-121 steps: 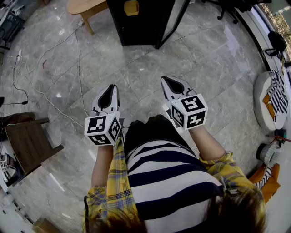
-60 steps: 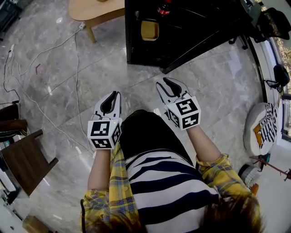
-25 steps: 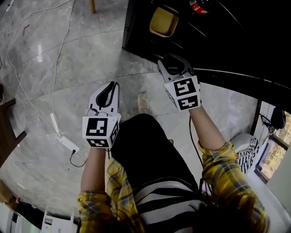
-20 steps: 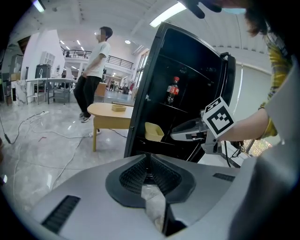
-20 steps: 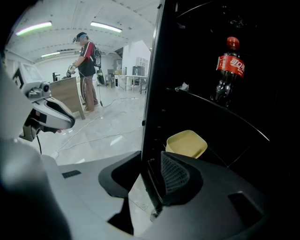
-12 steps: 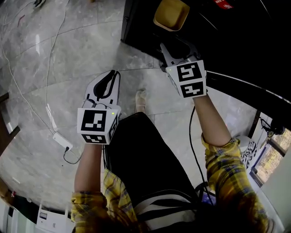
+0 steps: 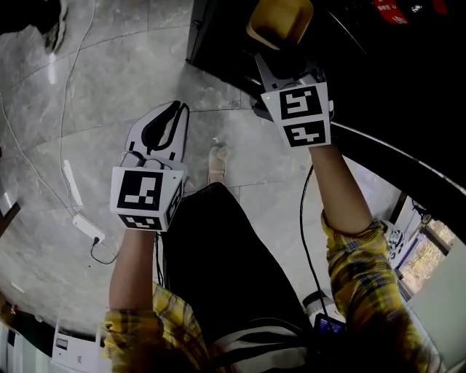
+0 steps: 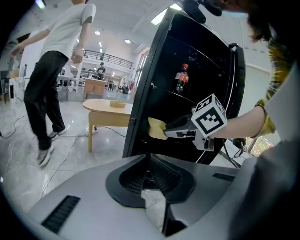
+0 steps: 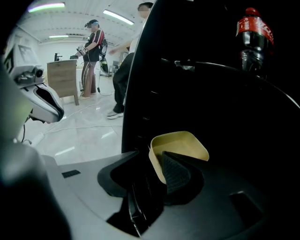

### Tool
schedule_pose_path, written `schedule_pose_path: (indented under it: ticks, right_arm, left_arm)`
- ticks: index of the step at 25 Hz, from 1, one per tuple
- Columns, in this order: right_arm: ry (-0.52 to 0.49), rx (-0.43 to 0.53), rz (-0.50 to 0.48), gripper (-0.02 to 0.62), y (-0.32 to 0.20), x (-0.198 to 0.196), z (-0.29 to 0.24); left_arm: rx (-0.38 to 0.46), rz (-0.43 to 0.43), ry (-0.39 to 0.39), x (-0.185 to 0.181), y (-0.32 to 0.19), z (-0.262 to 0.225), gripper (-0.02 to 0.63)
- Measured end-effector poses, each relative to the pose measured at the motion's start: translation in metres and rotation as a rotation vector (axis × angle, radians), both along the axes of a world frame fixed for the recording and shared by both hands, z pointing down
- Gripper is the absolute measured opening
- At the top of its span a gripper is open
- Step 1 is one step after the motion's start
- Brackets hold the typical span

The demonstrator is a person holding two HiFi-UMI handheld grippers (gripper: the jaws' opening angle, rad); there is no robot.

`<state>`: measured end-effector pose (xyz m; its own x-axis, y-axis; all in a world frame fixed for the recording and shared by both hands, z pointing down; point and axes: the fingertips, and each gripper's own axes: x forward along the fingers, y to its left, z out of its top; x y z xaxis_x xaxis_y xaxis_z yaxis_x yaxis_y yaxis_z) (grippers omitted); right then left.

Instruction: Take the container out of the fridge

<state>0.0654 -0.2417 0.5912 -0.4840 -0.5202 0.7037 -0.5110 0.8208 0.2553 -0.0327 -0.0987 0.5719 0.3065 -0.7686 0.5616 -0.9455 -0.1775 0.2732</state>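
Note:
A yellow open container (image 7: 280,18) (image 9: 180,143) stands on a shelf inside the black fridge (image 8: 154,70). My right gripper (image 7: 280,55) (image 9: 154,161) reaches into the fridge and its jaws are opening. The container's near wall lies between them, one jaw inside the container and one outside, with no firm press that I can see. The left gripper view shows that gripper (image 8: 180,126) at the container (image 8: 157,127). My left gripper (image 7: 166,120) (image 8: 152,173) hangs back over the floor, shut and empty.
A cola bottle (image 9: 254,40) (image 8: 183,77) stands on a higher fridge shelf. Left of the fridge is a wooden table (image 8: 110,105), and a person (image 8: 51,79) walks past it. A power strip (image 7: 80,218) with cables lies on the marble floor.
The person has stepped up to the fridge. My right gripper moved forward into it and its jaws now straddle the container's rim. The left gripper stayed low outside.

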Motion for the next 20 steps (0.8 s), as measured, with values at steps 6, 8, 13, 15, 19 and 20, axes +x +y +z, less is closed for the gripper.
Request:
schedule_pose_path:
  ticks: [6,8,13,15,19,20]
  right_arm:
    - [0.068,0.038,-0.047,0.138,-0.014,-0.001,0.015]
    - [0.102,0.048,-0.079,0.138,-0.015,-0.001,0.021]
    - [0.195,0.058,-0.140,0.137,-0.016,-0.003,0.034]
    - [0.217,0.068,-0.153,0.095,-0.019,-0.004,0.034]
    - [0.215,0.054,-0.177,0.051,-0.017,-0.008,0.034]
    - [0.216,0.046,-0.182,0.046,-0.016,-0.008,0.035]
  left_arm:
    - [0.006,-0.015,0.016,0.000,-0.010,0.015,0.040]
    - [0.006,-0.020,0.019,0.001,-0.011,0.019,0.040]
    - [0.006,-0.024,0.026,0.000,-0.013,0.020,0.040]
    - [0.011,-0.034,0.027,-0.003,-0.014,0.018,0.040]
    - [0.013,-0.044,0.023,-0.009,-0.015,0.016,0.040]
    - [0.014,-0.045,0.021,-0.010,-0.015,0.016,0.040]
